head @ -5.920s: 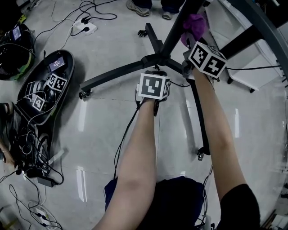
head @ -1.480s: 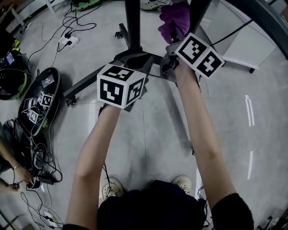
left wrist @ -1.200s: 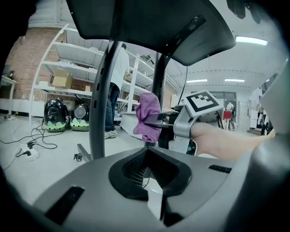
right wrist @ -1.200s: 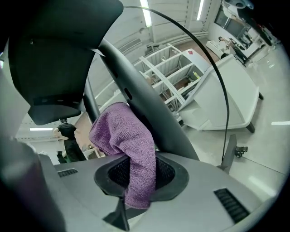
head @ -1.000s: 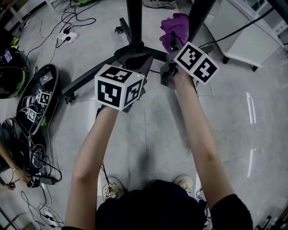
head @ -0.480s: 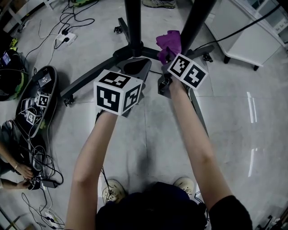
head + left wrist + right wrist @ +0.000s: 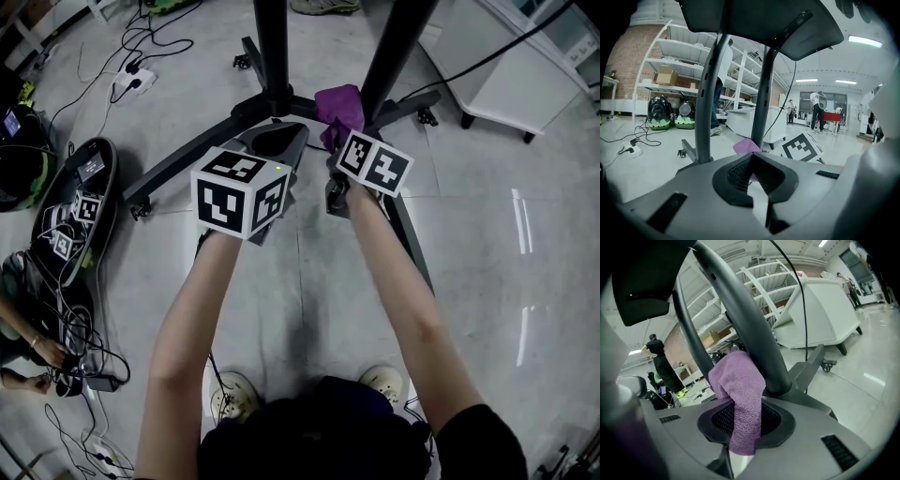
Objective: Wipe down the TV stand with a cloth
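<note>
**Spotter:** At twelve o'clock, by the hub of the TV stand (image 7: pixel 272 101), where's the cloth?

**Me:** My right gripper (image 7: pixel 743 437) is clamped on the purple cloth (image 7: pixel 740 385), which lies against the right post (image 7: pixel 740 324). I'd press it flat and wrap it round as I wipe. My left gripper (image 7: pixel 753 180) has its jaws together, empty.

**Spotter:** And the room?

**Me:** The grey floor (image 7: pixel 309 281) is glossy. There's a power strip (image 7: pixel 131 82) at ten and a white cabinet (image 7: pixel 497 84) at two.

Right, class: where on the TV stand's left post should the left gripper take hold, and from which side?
Probably the bare straight stretch of the left post just above the base hub, with the left gripper coming level from the person's side, jaws either side. The post is straight and slim there; the legs below splay flat.
</note>
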The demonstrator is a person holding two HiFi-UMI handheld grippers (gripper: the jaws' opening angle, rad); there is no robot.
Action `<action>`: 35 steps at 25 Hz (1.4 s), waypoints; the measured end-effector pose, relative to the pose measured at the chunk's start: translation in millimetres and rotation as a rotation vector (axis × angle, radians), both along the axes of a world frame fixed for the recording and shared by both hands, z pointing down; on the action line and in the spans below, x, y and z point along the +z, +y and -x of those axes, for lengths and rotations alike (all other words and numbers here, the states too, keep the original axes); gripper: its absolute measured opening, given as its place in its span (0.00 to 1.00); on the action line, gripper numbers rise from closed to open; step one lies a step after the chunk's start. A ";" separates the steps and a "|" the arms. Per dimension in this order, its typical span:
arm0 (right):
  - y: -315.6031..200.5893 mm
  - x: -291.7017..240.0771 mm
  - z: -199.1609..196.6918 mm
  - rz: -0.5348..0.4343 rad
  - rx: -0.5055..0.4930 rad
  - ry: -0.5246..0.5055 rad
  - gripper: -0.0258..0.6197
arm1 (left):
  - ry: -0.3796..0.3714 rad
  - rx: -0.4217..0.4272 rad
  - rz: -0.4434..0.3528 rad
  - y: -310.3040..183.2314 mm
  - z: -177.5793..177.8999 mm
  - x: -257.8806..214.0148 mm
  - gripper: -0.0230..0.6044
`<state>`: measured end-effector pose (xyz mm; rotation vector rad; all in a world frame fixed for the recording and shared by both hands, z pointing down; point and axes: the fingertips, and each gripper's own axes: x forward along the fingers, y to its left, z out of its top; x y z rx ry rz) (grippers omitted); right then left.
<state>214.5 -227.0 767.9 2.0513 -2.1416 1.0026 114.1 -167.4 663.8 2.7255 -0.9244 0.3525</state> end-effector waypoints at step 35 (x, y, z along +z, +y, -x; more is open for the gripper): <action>19.4 -314.1 -40.3 -0.590 -0.036 0.435 0.18 | 0.064 0.018 -0.035 15.1 -32.6 -71.7 0.04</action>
